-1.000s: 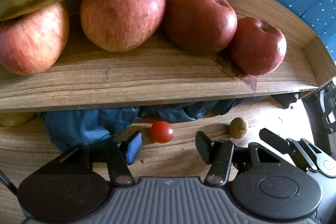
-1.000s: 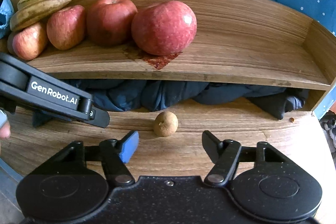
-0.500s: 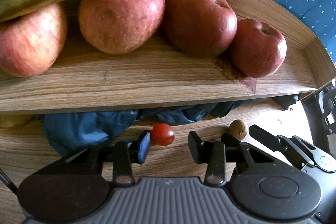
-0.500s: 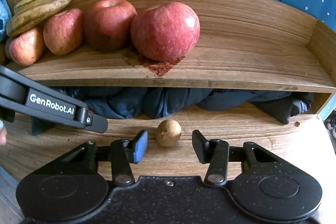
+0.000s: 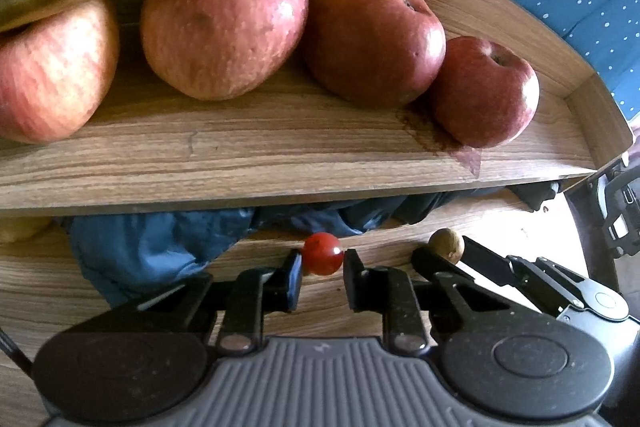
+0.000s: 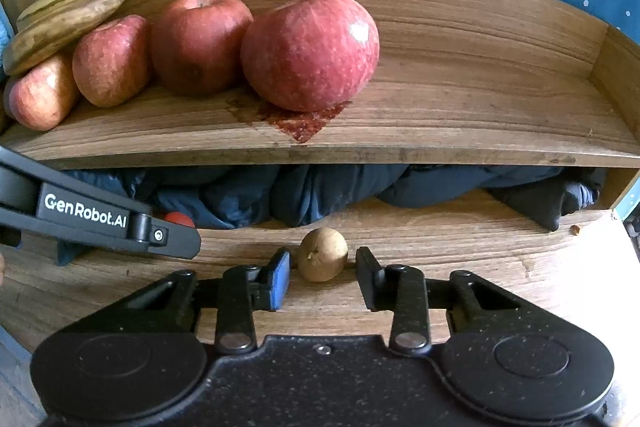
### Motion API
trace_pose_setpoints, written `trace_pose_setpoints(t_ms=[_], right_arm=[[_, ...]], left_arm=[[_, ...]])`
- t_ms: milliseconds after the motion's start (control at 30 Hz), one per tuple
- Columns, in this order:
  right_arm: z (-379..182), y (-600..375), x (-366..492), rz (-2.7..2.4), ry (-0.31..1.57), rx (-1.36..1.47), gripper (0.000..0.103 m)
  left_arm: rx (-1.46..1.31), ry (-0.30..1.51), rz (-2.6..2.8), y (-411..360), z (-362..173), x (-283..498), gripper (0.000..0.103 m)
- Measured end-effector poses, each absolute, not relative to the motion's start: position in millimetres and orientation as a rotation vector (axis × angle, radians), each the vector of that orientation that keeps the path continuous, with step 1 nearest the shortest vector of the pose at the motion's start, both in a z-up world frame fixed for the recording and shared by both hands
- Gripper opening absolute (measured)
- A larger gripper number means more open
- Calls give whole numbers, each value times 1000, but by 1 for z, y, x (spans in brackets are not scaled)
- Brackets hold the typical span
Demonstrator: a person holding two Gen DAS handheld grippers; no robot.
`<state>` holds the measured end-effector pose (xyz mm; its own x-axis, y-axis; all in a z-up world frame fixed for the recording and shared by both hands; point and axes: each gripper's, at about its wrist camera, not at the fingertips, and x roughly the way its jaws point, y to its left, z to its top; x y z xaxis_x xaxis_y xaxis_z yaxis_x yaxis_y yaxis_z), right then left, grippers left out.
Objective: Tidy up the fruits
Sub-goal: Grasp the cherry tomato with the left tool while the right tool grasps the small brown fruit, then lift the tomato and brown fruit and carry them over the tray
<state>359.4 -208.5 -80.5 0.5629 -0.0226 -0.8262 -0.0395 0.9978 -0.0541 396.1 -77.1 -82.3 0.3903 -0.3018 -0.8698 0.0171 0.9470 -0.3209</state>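
White "GenRobot.AI" lettering [image 6: 85, 209] marks the left gripper [image 5: 322, 269], clamped on the cherry tomato [image 5: 322, 253]; right gripper [image 6: 322, 269] closing around the brown fruit [image 6: 322, 253]

The left gripper [image 5: 322, 281] is black, with a grey ribbed plate at its base, two round black caps at the sides and a silver rivet at the foot of each finger link; the inner face of one finger [image 5: 295, 281] looks blue. The right gripper [image 6: 322, 279] has a black speckled body with the same round caps, silver rivets and one small screw in the middle, and one blue pad [image 6: 280, 281]. On the side arm of the left gripper the white marking "GenRobot.AI" is printed.
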Motion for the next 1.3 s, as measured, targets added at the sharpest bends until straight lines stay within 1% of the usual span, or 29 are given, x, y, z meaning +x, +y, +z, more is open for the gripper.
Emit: trace_pose_setpoints(t_ms=[133,667,967,1300], right_arm=[[-79,-210,356,12,970,-70,29],[-70,-209,350,36,971,-56,29],[-50,-207,335,53,945,-77,29],[-24,-192,314,105,875,-92,29]], left_arm=[[-283,1154,-209,-77,-85,397,23],[-269,1132,-260,-84,-77,385,22],[-312,1093,-243,-80,-65,366,22],[-336,1048,-200,-63,-46,337,22]])
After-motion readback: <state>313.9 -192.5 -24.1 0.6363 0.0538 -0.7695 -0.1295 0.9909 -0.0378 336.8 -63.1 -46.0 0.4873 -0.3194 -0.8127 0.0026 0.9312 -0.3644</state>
